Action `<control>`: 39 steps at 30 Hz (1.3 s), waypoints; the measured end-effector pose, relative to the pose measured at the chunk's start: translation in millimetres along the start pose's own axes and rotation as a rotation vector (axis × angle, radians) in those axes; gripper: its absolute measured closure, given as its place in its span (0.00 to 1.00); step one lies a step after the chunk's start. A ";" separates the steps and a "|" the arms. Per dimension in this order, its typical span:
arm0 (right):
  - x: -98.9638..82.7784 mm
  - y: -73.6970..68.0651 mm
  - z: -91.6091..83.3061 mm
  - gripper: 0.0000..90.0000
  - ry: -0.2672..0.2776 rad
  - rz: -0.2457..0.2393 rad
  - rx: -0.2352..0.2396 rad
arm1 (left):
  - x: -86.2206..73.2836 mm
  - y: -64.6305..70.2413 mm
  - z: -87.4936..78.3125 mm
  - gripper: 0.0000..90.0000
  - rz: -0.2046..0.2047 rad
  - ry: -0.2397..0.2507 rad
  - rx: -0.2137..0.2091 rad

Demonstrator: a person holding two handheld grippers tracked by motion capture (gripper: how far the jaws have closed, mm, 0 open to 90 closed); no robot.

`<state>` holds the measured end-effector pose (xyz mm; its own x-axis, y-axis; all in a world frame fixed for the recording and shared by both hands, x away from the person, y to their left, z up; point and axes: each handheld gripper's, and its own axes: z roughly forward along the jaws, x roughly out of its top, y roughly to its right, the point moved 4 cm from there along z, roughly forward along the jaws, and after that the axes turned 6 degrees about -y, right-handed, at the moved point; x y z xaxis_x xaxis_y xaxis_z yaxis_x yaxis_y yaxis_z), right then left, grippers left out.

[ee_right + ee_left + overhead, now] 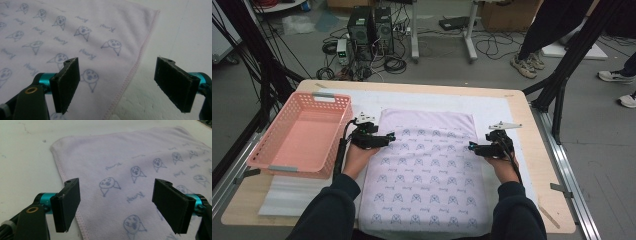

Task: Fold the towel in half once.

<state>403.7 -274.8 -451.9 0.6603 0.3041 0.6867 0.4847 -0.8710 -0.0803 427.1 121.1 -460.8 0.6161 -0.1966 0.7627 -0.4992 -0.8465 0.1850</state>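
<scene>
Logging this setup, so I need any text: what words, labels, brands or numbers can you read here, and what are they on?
Towel: a short handwritten-style word repeats between the printed cartoon faces; too blurred to read for sure.
Basket: no text visible.
Computer towers on the floor: any labels too small to read.
Left tool and right tool: no markings visible.

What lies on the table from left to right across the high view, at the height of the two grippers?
Pink basket → left gripper at the cloth's left edge → pale patterned cloth → right gripper at its right edge → bare table edge.
</scene>
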 end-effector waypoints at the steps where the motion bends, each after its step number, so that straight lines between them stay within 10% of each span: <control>1: 1.1 0.6 2.9 0.22 -0.007 0.002 -0.002 | -0.1 -0.7 2.7 0.26 0.004 -0.010 0.007; 9: 5.8 2.0 23.3 0.26 -0.043 0.026 -0.009 | -5.6 -7.3 14.1 0.29 -0.005 -0.060 0.057; 18: 5.8 3.5 32.2 0.51 -0.079 0.029 -0.068 | -7.6 -10.7 11.4 0.51 0.085 -0.082 0.129; 23: 5.8 3.4 30.4 0.91 -0.080 0.042 -0.054 | -8.1 -6.7 10.5 0.93 0.111 -0.083 0.077; 31: 14.1 5.4 23.8 0.97 -0.033 0.038 -0.063 | 4.3 -13.1 -2.4 0.95 -0.038 0.040 0.041; 39: 16.9 0.3 0.2 0.97 0.016 0.013 -0.003 | 12.1 -1.3 -26.2 0.94 0.019 0.071 -0.009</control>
<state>415.2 -269.8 -440.5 0.6572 0.2863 0.6972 0.4741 -0.8761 -0.0871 419.3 132.8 -435.6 0.5622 -0.1765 0.8080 -0.5156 -0.8386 0.1756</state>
